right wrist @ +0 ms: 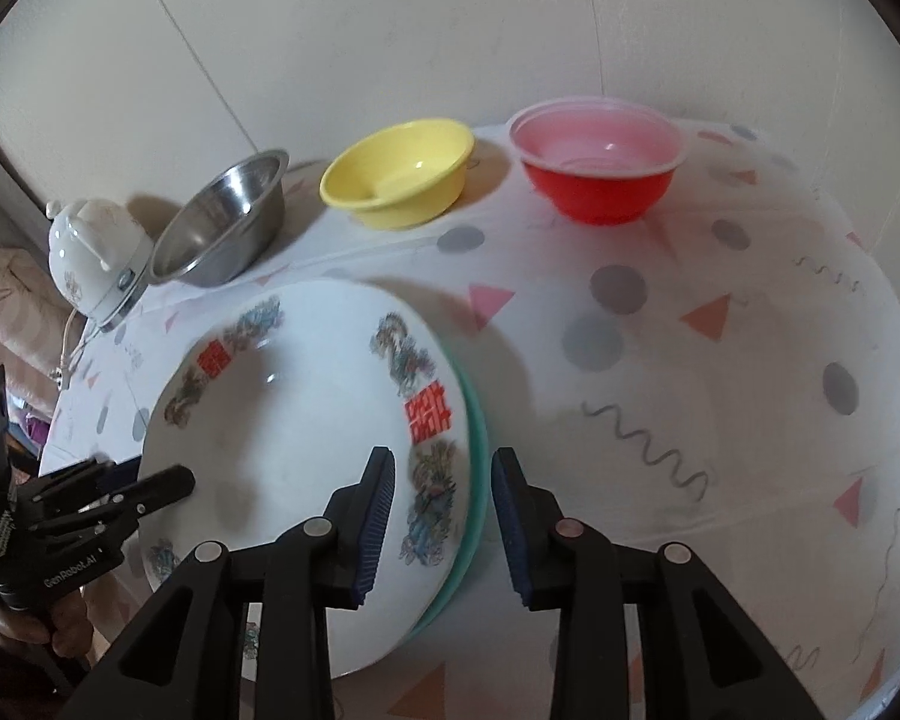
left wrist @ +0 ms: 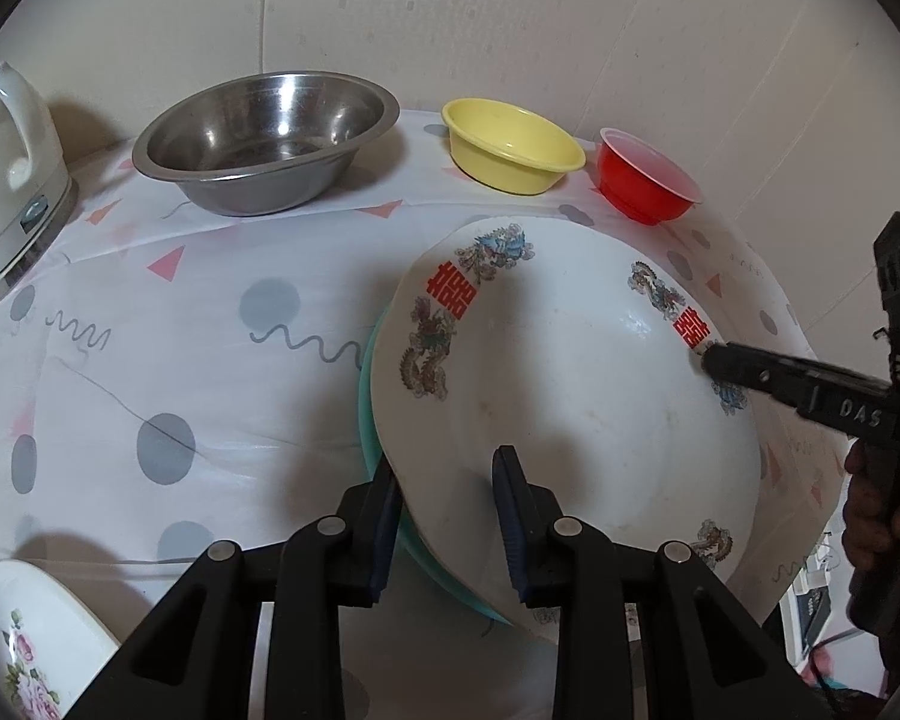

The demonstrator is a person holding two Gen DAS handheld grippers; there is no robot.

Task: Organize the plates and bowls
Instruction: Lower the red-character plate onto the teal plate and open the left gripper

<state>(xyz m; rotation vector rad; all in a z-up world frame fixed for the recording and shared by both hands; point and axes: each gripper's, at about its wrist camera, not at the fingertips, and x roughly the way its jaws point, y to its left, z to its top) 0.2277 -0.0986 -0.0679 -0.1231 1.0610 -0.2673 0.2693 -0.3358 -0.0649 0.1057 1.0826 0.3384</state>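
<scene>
A white plate with red characters and dragon prints lies stacked on a teal plate. My left gripper straddles the near-left rims of both plates, jaws apart around them. My right gripper straddles the opposite rims the same way; its finger also shows in the left wrist view. The stack looks tilted. A steel bowl, a yellow bowl and a red bowl stand along the back.
A white kettle stands at the table's left end. A floral plate lies at the near left. The patterned tablecloth covers the table; a wall rises close behind the bowls.
</scene>
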